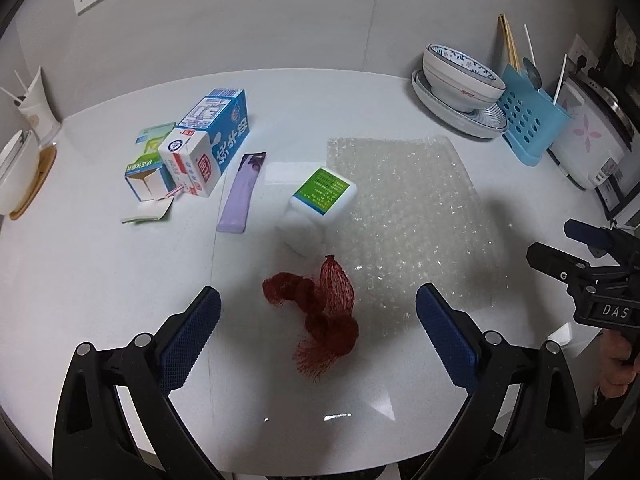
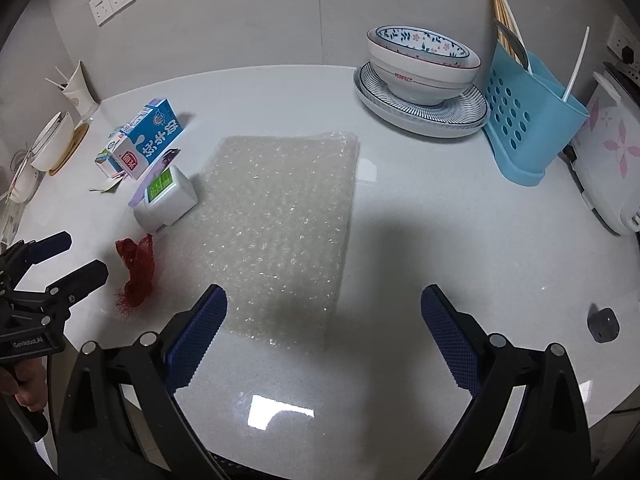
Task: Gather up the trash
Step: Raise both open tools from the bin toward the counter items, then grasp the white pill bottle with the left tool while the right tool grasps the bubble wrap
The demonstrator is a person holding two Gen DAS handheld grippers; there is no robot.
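A crumpled red mesh net lies on the white table, just ahead of and between the fingers of my open, empty left gripper; it also shows in the right wrist view. A clear bubble wrap sheet lies flat ahead of my open, empty right gripper, its near edge between the fingers. A white tub with a green label lies tipped over behind the net. A purple sachet, a blue milk carton, a small red-and-white carton and an open green box lie further left.
A bowl on striped plates, a blue utensil caddy and a rice cooker stand at the back right. A paper cup and white bowls stand at the far left. A small dark object lies at the right.
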